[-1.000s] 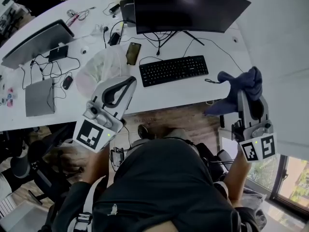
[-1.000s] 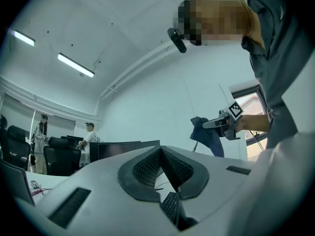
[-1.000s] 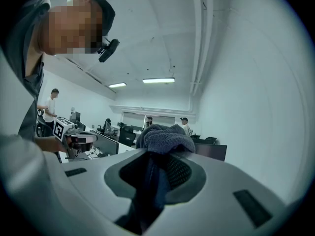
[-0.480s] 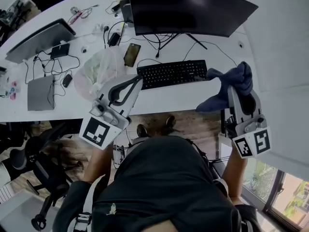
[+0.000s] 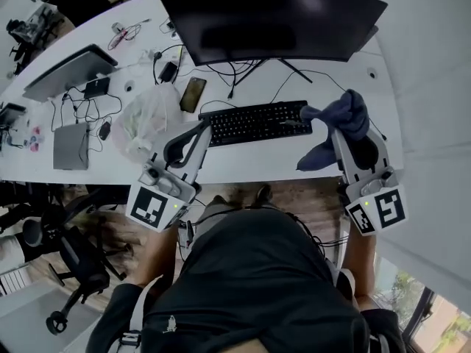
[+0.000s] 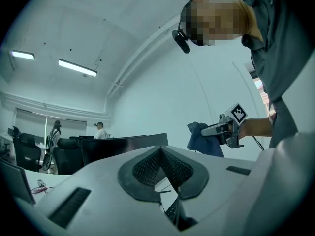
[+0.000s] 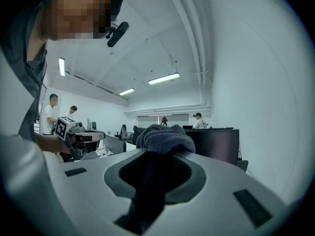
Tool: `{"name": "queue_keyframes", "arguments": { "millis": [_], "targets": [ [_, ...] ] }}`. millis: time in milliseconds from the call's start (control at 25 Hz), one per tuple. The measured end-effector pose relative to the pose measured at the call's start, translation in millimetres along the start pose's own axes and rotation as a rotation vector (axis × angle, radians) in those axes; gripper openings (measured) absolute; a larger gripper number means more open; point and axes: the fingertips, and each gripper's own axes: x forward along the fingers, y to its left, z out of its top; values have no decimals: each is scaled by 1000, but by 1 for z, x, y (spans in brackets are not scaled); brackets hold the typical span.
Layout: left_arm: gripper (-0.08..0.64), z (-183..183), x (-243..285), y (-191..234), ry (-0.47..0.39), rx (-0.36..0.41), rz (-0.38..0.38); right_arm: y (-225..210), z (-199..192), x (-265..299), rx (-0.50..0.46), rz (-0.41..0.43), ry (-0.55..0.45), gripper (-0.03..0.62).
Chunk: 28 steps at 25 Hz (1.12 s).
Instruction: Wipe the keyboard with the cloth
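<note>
Not wiping yet, just hovering by the keyboard (image 5: 254, 122) with cloth (image 5: 333, 122) pinched in right gripper (image 5: 344, 134) jaws, left gripper (image 5: 201, 129) jaws closed empty.

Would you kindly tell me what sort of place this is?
Most likely an open-plan office: a long white desk with a monitor and keyboard, a rolling office chair beside it, and ceiling strip lights.

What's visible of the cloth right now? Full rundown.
The cloth is dark blue-grey, soft and terry-like, bunched into a wad. The tongs of the right gripper are shut on it; the wad bulges past their tips and a loose tail hangs below. In the head view it sits over the right end of the keyboard; contact cannot be told.
</note>
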Motion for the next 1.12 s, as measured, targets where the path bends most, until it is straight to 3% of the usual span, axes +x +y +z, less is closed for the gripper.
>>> {"name": "queue_keyframes", "arguments": {
  "millis": [280, 760, 1120],
  "targets": [
    [5, -15, -3, -6, 50, -2, 24, -16, -19, 9, 4, 2, 22, 77],
    [5, -34, -15, 31, -10, -65, -30, -2, -46, 38, 7, -113, 105, 79],
    [5, -34, 7, 33, 33, -77, 39, -44, -111, 63, 32, -70, 260, 80]
  ]
}}
